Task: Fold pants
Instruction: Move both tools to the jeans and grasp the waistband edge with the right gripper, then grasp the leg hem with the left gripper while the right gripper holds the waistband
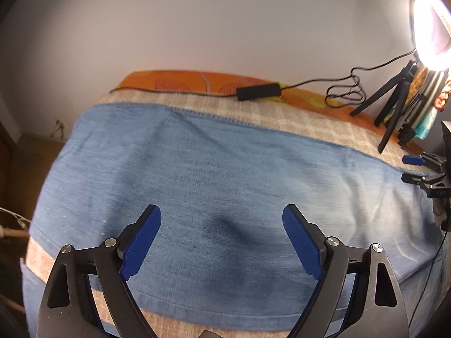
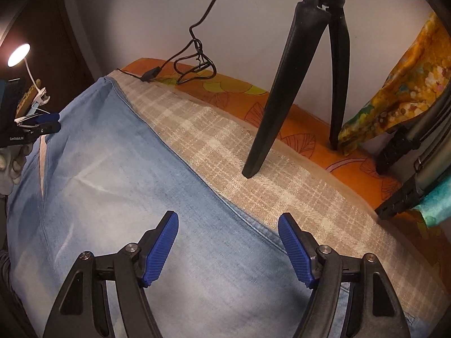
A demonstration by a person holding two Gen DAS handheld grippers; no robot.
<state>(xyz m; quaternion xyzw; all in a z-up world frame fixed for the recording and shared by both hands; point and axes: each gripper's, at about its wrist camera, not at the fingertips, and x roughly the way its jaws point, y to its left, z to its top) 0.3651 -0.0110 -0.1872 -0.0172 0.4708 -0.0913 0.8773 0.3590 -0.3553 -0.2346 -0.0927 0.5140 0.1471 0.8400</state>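
Note:
Light blue denim pants [image 1: 214, 174] lie flat across a beige checked cloth [image 1: 282, 112] on a bed. My left gripper [image 1: 221, 219] is open and empty, hovering just above the middle of the denim. My right gripper [image 2: 228, 229] is open and empty above the pants [image 2: 126, 197] near their far seam edge. The right gripper also shows at the right edge of the left wrist view [image 1: 408, 169], over the end of the pants. The left gripper shows at the left edge of the right wrist view [image 2: 50, 122].
A black tripod [image 2: 284, 84] stands on the checked cloth [image 2: 282, 191] beyond the pants. A black power adapter [image 1: 258, 91] and coiled cable [image 2: 194, 64] lie on the orange sheet [image 2: 310, 129] by the wall. A bright lamp [image 1: 431, 28] is at the upper right. Colourful fabric [image 2: 394, 90] hangs right.

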